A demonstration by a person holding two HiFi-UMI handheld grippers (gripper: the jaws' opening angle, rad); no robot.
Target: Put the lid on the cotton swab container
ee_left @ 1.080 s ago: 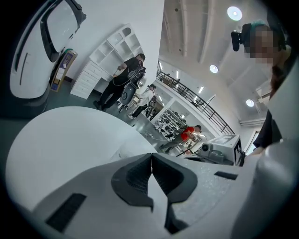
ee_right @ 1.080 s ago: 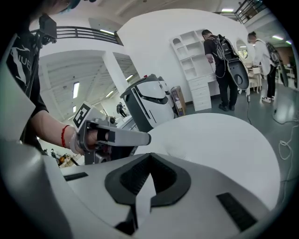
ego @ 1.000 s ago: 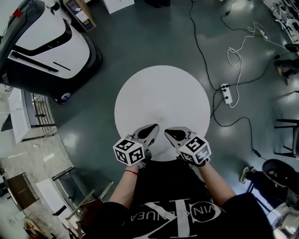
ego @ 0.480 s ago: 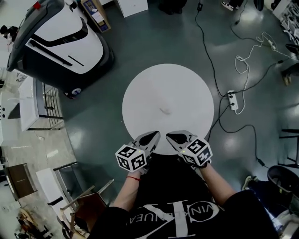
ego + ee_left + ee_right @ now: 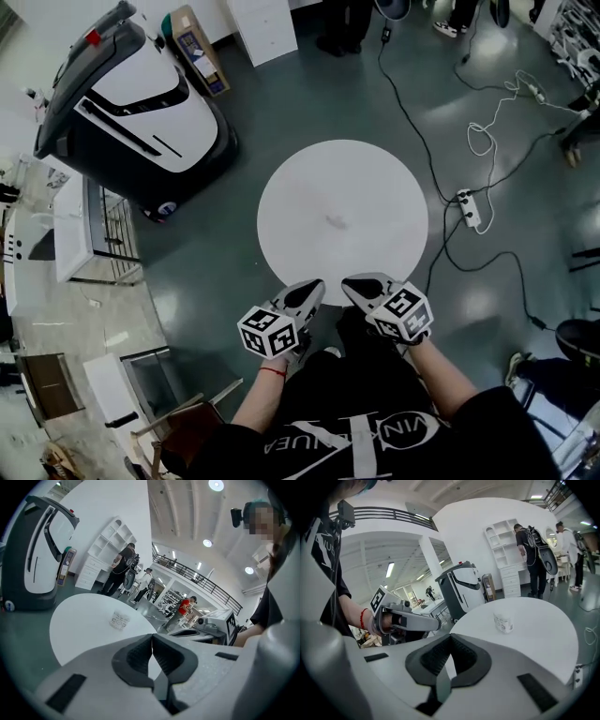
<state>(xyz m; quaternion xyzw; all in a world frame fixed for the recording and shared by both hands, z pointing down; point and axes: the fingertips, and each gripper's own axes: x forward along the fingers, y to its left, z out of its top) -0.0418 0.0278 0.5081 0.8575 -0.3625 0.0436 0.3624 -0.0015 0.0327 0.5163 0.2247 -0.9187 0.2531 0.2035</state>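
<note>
Cotton swab container [image 5: 334, 222] stands upright near the centre of the round white table [image 5: 291, 183], well ahead of both grippers. Left gripper [image 5: 309, 290] and right gripper [image 5: 353, 285] hover at the near rim with jaws pressed together and empty, about equally distant from it. No separate lid is discernible.

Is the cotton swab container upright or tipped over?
Upright: the cotton swab container stands on its base near the middle of the round table. Whether its lid is on: cannot tell.

Head view overhead, gripper views share table [image 5: 375, 187]
</note>
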